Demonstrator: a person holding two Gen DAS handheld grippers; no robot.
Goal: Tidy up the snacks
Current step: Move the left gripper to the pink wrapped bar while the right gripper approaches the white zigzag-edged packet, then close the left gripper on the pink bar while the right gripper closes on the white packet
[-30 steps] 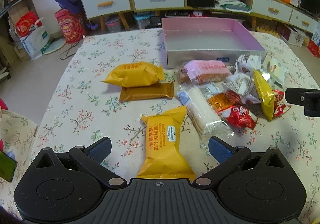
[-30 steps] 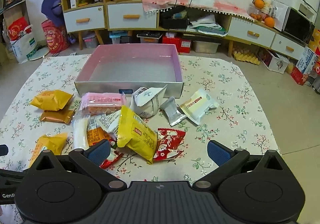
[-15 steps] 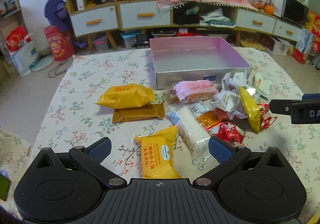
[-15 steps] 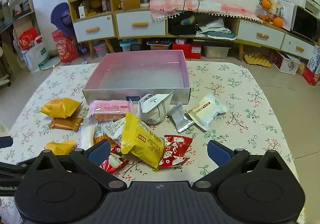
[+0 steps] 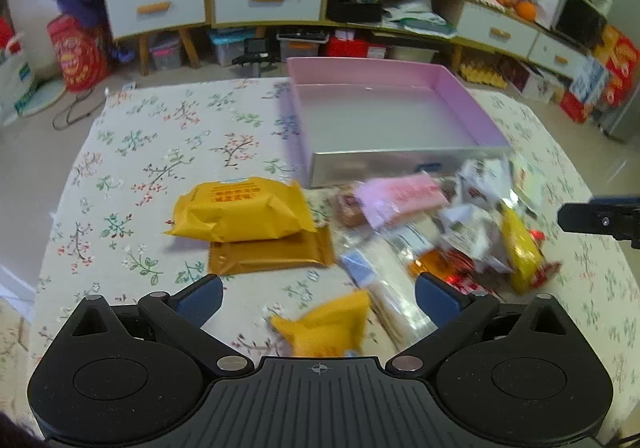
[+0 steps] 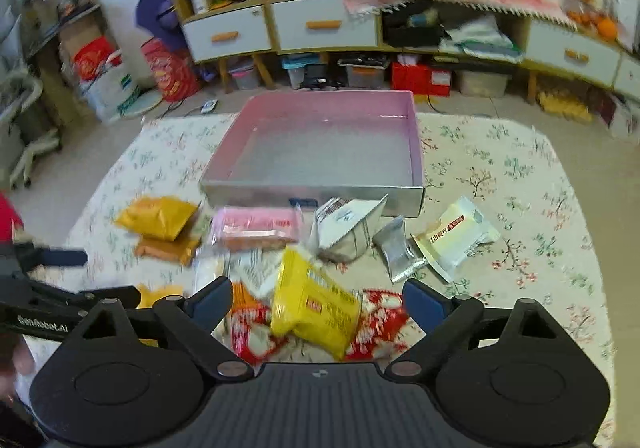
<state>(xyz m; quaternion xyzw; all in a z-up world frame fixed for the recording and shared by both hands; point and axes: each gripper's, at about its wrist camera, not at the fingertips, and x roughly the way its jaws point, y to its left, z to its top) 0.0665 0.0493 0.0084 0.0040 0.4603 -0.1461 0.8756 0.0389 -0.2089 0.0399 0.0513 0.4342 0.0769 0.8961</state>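
On floral tablecloth (image 6: 500, 167), snacks; left jaws wide, right jaws closing (both empty).

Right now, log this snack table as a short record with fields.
surface: floral tablecloth
container: pink box, nothing inside it
snacks: all loose on the cloth in front of the box
nearest left tongs: yellow packet, not gripped
nearest right tongs: yellow bag, lying on red packets
right tongs jaws: closing, nothing pressed between them
left tongs jaws: open

Snack packets (image 6: 312, 312) — seemingly heaped — before tray (image 6: 320, 195)
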